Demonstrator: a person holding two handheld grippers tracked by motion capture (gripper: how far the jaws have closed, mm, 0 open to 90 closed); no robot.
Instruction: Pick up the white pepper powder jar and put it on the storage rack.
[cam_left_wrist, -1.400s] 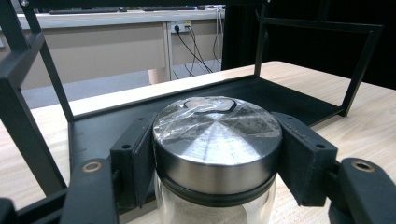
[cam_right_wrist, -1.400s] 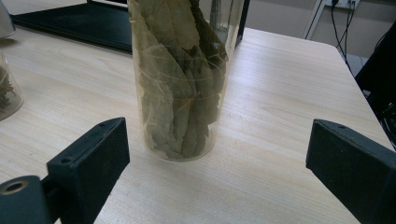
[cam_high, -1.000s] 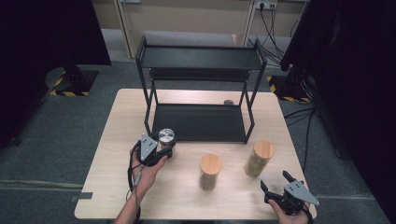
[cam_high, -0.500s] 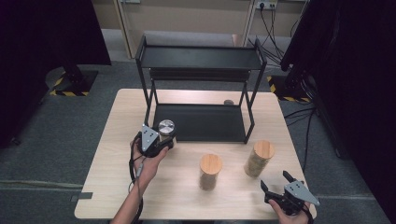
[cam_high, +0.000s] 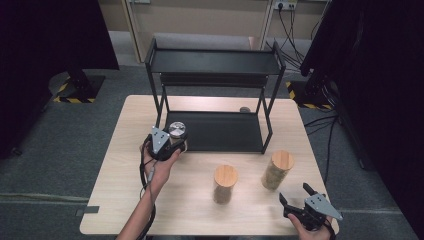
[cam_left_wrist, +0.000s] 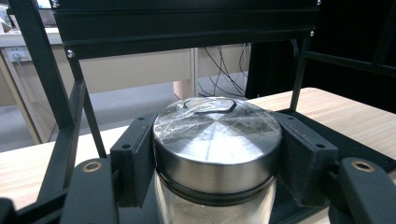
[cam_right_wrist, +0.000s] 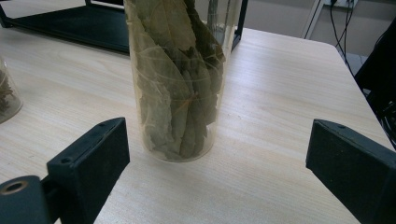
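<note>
We count three jars and one black rack (cam_high: 215, 62) on the table (cam_high: 110, 200). From the left: our left gripper (cam_high: 172, 142) is clamped on the metal-lid jar (cam_high: 176, 130), both pads tight against its sides, held at the rack's front left corner by the lower shelf. Mid-table stand two wood-lid jars, the short jar (cam_high: 224, 184) and the leaf jar (cam_high: 276, 170). Our right gripper (cam_high: 294, 195) sits near the table's front right corner, jaws wide, holding nothing, with the leaf jar just ahead.

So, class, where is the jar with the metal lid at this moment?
In the high view the metal-lidded jar is at the table's left, clamped in the left gripper at the front left corner of the black rack.
</note>
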